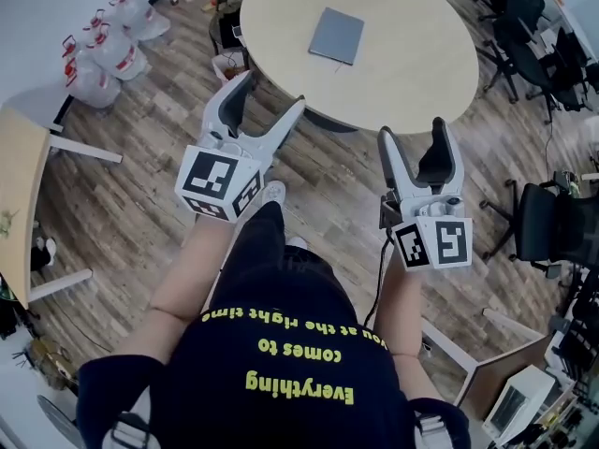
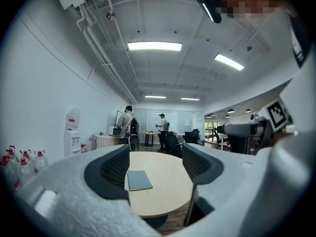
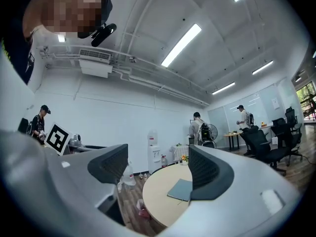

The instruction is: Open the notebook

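Observation:
A closed grey-blue notebook (image 1: 337, 36) lies flat on the round pale wood table (image 1: 402, 73), toward its far side. Both grippers are held level over the wooden floor, short of the table's near edge and apart from the notebook. My left gripper (image 1: 271, 92) stands open with nothing between its jaws. My right gripper (image 1: 412, 129) is open and empty too. In the left gripper view the notebook (image 2: 138, 180) shows on the table (image 2: 163, 196) between the spread jaws of that gripper (image 2: 155, 167). The right gripper view shows the notebook (image 3: 180, 189) just left of that gripper's (image 3: 158, 169) right jaw.
Several large water bottles (image 1: 103, 45) stand on the floor at the far left. Black office chairs (image 1: 524, 26) crowd the far right, another chair (image 1: 547, 223) stands nearer. A wooden desk (image 1: 19, 195) runs along the left edge. Two people (image 2: 127, 122) stand far across the room.

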Tool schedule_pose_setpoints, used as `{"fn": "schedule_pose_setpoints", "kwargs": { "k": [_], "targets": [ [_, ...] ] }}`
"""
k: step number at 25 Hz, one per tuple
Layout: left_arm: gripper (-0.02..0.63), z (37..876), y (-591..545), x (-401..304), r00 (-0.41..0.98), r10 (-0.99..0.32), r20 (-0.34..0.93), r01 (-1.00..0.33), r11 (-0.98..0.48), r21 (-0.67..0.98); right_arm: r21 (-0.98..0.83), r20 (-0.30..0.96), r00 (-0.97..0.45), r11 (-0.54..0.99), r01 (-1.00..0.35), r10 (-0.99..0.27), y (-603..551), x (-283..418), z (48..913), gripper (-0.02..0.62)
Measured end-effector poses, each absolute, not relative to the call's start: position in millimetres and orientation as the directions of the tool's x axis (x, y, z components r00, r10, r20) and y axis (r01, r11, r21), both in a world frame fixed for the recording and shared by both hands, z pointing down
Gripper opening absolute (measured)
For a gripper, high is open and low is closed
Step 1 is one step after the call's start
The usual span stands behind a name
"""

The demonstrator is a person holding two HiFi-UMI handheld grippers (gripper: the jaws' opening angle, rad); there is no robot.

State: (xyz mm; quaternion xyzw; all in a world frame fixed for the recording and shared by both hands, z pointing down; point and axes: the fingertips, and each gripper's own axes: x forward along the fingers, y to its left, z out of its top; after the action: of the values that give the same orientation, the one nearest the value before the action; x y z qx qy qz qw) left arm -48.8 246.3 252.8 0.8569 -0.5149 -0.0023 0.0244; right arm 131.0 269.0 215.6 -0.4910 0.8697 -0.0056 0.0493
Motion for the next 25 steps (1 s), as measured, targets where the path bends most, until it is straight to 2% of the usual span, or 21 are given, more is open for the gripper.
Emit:
{"fn": "schedule_pose_setpoints", "kwargs": {
  "k": [17, 25],
  "targets": [
    [0.335, 255.0, 67.7, -95.1, 0.601, -0.798, 0.043, -0.800, -0.600, 0.036, -0.076, -0.063, -0.412, 0.416, -0.906, -0.909, 106.0, 77.7, 211.1, 0.399],
    [0.337, 262.8, 20.2, -92.2, 0.616, -0.786, 0.053, -0.788, -0.613, 0.058, -0.057, 0.024, -0.393, 0.392, -0.918, -0.919, 67.1, 76.6, 234.9, 0.397]
  ]
}}
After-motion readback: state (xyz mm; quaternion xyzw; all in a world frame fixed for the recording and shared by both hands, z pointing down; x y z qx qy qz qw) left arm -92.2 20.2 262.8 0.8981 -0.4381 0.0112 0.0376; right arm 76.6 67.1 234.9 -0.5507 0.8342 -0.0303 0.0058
